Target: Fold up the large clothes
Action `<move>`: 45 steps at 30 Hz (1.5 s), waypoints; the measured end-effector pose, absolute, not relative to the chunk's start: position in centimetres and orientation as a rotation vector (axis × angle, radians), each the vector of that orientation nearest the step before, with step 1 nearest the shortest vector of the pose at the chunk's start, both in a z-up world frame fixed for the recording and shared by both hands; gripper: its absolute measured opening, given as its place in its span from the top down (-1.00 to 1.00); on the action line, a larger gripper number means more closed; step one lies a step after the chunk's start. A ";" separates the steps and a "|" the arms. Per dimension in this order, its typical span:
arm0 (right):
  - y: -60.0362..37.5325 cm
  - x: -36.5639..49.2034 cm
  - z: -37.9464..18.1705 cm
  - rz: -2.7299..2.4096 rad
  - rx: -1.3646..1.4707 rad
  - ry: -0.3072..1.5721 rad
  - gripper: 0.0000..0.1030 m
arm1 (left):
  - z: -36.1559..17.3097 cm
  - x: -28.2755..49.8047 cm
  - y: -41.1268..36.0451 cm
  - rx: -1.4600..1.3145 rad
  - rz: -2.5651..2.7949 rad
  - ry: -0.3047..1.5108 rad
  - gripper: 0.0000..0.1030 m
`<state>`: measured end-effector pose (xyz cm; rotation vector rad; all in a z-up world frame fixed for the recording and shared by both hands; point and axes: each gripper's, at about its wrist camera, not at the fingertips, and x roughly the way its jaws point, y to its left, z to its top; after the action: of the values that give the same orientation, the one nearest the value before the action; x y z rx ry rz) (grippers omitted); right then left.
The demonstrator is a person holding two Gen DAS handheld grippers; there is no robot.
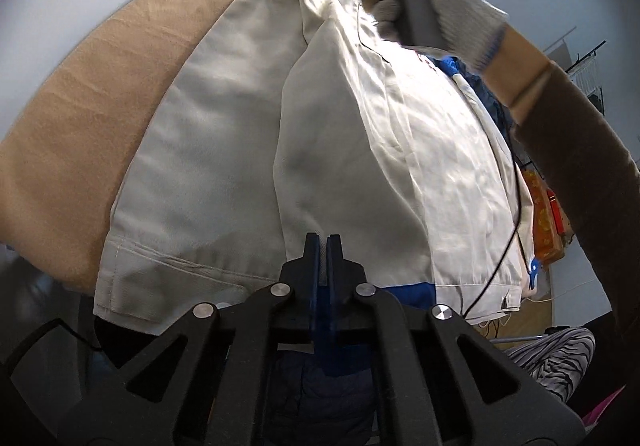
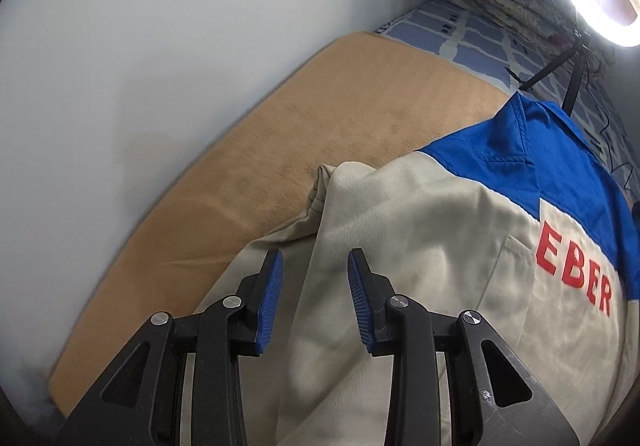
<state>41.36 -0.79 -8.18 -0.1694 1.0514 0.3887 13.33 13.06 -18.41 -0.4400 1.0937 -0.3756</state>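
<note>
Soft, limp jacket, best pinched along hem; left hand-held gripper clamped on cloth, right hand-held gripper spread wide.

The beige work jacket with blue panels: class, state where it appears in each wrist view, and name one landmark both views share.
Left wrist view: the beige work jacket with blue panels fills the centre, hem at the bottom.
Right wrist view: the jacket fills the lower right, its red lettering at the right edge.
Shared landmark: the tan blanket under the jacket, left of it in both.
</note>
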 end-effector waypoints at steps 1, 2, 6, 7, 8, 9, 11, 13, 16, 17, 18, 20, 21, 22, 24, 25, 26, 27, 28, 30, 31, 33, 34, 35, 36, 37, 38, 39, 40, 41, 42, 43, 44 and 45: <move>-0.4 41.8 -8.7 0.368 -0.196 1.061 0.39 | -18.3 13.2 13.1 -0.438 -0.378 1.089 1.00; -0.1 42.0 -9.0 0.350 -0.214 1.063 0.58 | -18.2 13.1 13.2 -0.431 -0.378 1.083 1.00; -0.3 42.7 -9.5 0.321 -0.212 1.074 0.94 | -17.6 12.6 13.4 -0.430 -0.382 1.054 1.00; -0.4 42.8 -9.3 0.322 -0.208 1.068 0.94 | -17.3 12.3 13.5 -0.417 -0.371 1.037 1.00; -0.4 42.9 -9.2 0.322 -0.211 1.063 0.96 | -17.2 12.2 13.5 -0.404 -0.355 1.026 1.00; -0.4 42.9 -9.1 0.322 -0.214 1.061 0.96 | -17.2 12.2 13.6 -0.410 -0.349 1.023 1.00; -0.5 43.0 -8.9 0.324 -0.209 1.059 0.97 | -17.9 12.8 13.9 -0.464 -0.368 1.069 0.50; -0.6 43.0 -8.8 0.326 -0.198 1.060 0.97 | -18.7 13.0 14.1 -0.500 -0.354 1.099 -0.11; -0.5 43.1 -8.7 0.344 -0.191 1.058 0.97 | -19.8 13.4 13.7 -0.519 -0.364 1.133 0.01; -0.5 43.1 -8.7 0.359 -0.195 1.051 0.97 | -20.4 13.6 13.4 -0.526 -0.363 1.153 0.55; -0.4 43.0 -8.6 0.370 -0.200 1.047 0.95 | -20.8 13.7 13.2 -0.529 -0.364 1.171 0.75; -0.5 43.1 -8.5 0.388 -0.193 1.063 0.85 | -21.2 13.7 12.9 -0.526 -0.365 1.174 0.90; -0.5 43.1 -8.5 0.401 -0.185 1.076 0.68 | -21.0 13.7 12.8 -0.517 -0.369 1.168 0.91; -0.4 43.1 -8.4 0.409 -0.188 1.076 0.60 | -20.7 13.5 12.6 -0.504 -0.374 1.158 0.93; 0.1 42.9 -8.4 0.405 -0.223 1.068 0.56 | -19.8 13.2 12.5 -0.478 -0.379 1.131 0.94; 0.4 42.9 -8.7 0.400 -0.250 1.072 0.56 | -19.4 13.0 12.4 -0.462 -0.379 1.120 0.95; 0.8 42.7 -9.1 0.393 -0.271 1.080 0.68 | -19.0 12.9 12.4 -0.446 -0.379 1.110 0.95; 0.9 42.7 -9.3 0.386 -0.284 1.080 0.97 | -18.6 12.7 12.6 -0.432 -0.379 1.102 0.95; 1.1 42.7 -9.5 0.381 -0.295 1.084 0.97 | -18.2 12.5 12.7 -0.417 -0.377 1.094 0.95; 1.0 42.7 -9.3 0.377 -0.280 1.074 0.99 | -17.4 12.0 13.4 -0.380 -0.360 1.079 0.95; 0.9 42.8 -8.9 0.377 -0.262 1.067 0.99 | -17.0 11.9 13.7 -0.364 -0.348 1.070 0.96; 0.5 43.2 -7.8 0.377 -0.205 1.048 0.99 | -16.3 11.4 14.7 -0.336 -0.306 1.045 0.96; 0.2 43.4 -7.5 0.379 -0.181 1.042 0.99 | -16.2 11.3 15.3 -0.323 -0.275 1.036 0.96; 0.0 43.7 -6.9 0.385 -0.153 1.032 0.99 | -16.3 11.2 16.0 -0.323 -0.242 1.035 0.96; 0.0 44.0 -6.4 0.390 -0.118 1.021 0.99 | -16.6 11.3 16.6 -0.337 -0.221 1.040 0.96; 0.0 44.2 -6.2 0.393 -0.102 1.017 0.99 | -17.0 11.5 17.1 -0.352 -0.199 1.049 0.96; 0.3 44.5 -6.1 0.399 -0.090 1.015 0.99 | -17.6 11.7 17.4 -0.363 -0.180 1.064 0.96; 0.8 44.7 -6.3 0.400 -0.089 1.015 0.99 | -17.9 11.9 17.3 -0.357 -0.170 1.072 0.96; 1.1 44.8 -6.5 0.400 -0.090 1.015 0.99 | -18.2 12.0 17.1 -0.341 -0.162 1.076 0.96; 1.5 44.9 -6.9 0.405 -0.091 1.015 0.99 | -18.3 12.0 16.8 -0.328 -0.161 1.080 0.96; 2.0 44.9 -7.4 0.411 -0.094 1.013 0.99 | -18.5 12.0 16.7 -0.312 -0.157 1.083 0.96; 2.2 44.9 -7.7 0.413 -0.093 1.010 0.99 | -18.8 12.2 16.5 -0.297 -0.143 1.089 0.96; 2.4 44.9 -8.1 0.416 -0.094 1.005 0.99 | -19.2 12.4 16.4 -0.288 -0.126 1.100 0.96; 2.5 44.9 -8.5 0.424 -0.090 0.992 0.99 | -19.4 12.6 16.4 -0.289 -0.122 1.107 0.96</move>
<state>44.87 2.53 -8.46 -0.0903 0.9922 0.4243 12.56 16.42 -19.40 -0.2892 1.1070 -0.1217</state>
